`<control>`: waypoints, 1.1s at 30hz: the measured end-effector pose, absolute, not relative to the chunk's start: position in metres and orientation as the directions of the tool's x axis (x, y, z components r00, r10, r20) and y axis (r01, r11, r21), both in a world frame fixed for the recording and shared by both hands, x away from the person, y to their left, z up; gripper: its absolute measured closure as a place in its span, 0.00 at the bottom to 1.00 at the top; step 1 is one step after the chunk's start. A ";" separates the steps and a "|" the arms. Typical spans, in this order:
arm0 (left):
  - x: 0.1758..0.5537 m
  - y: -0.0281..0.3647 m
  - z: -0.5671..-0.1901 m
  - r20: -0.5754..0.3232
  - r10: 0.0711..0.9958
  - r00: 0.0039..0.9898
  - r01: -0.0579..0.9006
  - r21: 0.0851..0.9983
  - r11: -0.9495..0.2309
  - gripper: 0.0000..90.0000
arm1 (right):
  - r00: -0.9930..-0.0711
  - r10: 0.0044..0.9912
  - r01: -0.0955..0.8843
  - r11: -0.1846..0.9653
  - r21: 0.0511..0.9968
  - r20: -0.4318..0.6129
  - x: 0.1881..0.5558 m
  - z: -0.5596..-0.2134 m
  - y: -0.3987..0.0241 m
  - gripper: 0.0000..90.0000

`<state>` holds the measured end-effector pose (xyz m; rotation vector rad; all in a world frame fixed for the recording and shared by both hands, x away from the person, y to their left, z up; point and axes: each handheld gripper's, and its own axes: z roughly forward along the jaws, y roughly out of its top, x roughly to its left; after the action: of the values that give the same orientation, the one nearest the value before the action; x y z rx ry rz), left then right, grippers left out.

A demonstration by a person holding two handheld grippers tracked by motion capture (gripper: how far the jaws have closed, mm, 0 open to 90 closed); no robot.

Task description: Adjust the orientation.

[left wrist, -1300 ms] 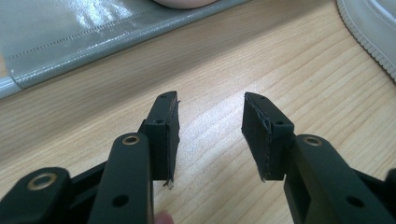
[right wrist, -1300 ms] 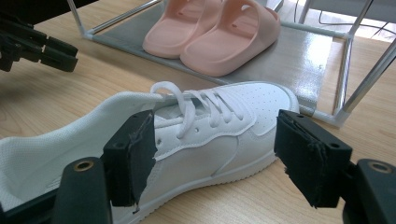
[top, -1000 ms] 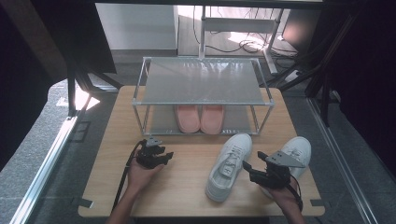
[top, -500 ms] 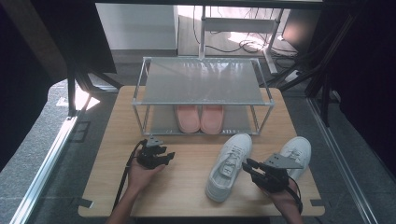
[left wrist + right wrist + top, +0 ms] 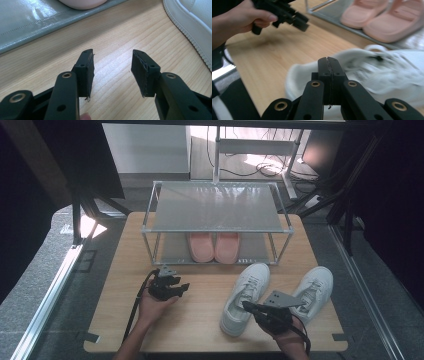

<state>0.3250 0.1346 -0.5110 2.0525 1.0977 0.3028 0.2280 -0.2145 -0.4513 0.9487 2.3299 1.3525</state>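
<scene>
Two white sneakers lie on the wooden table (image 5: 200, 325), one near the middle (image 5: 248, 292) and one further right (image 5: 314, 287). My right gripper (image 5: 246, 306) sits by the heel end of the middle sneaker (image 5: 387, 75); its jaws have just been closing and are now shut (image 5: 328, 65), pads together with nothing between them. My left gripper (image 5: 182, 287) rests on the left half of the table, open (image 5: 112, 67) with bare wood between its pads. A pair of pink slippers (image 5: 215, 246) stands on the lower shelf of the rack.
A metal rack (image 5: 215, 207) with a grey top shelf stands at the back of the table. Its lower shelf edge (image 5: 30, 22) lies just ahead of my left gripper. The middle sneaker's sole (image 5: 192, 22) is to that gripper's right. Bare wood lies between both hands.
My right gripper has moved left and nearer, to the middle sneaker's heel, and its jaws have gone from open to shut. The left hand has stayed put.
</scene>
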 end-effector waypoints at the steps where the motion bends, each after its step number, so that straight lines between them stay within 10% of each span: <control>1: 0.325 0.135 -0.510 -0.142 0.788 0.599 0.603 0.727 -0.328 0.60 | -0.753 0.654 0.393 0.351 0.850 0.077 0.227 -0.451 -0.210 1.00; 33: 0.325 0.141 -0.508 -0.143 0.789 0.597 0.612 0.718 -0.332 0.55 | -0.824 0.567 0.334 0.486 0.808 -0.001 0.215 -0.468 -0.142 1.00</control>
<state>0.3250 0.1408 -0.5079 2.0610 1.1062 0.2968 0.2154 -0.1417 -0.4678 0.7663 2.4668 1.2532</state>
